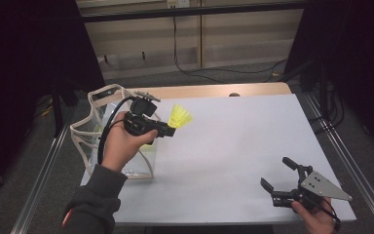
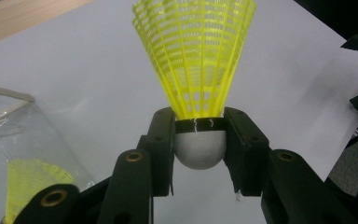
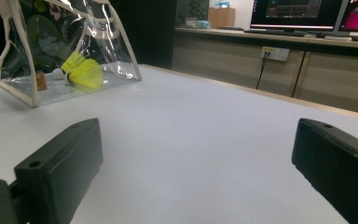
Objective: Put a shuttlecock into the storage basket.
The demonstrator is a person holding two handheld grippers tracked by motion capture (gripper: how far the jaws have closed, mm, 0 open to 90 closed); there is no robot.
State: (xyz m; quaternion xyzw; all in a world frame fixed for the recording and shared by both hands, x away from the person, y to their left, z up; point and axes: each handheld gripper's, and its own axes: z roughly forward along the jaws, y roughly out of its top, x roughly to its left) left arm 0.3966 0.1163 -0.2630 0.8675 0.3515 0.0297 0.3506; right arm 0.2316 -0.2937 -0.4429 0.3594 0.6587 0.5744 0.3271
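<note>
Left hand (image 1: 121, 141) sits left of centre in the high view, forearm coming up from the bottom edge in a dark sleeve, wrist cocked so the left gripper (image 1: 171, 127) points toward the right of the frame, jaws clamped tight. Right hand (image 1: 316, 217) is tucked in the lower right corner, looks relaxed I think, right gripper (image 1: 277, 173) aimed up-left with jaws spread wide.

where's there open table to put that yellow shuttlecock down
The white table is bare from the clear bag across to the open right gripper, and along the far edge. It is crowded only at the left, where the left gripper holds the shuttlecock beside the bag.
</note>
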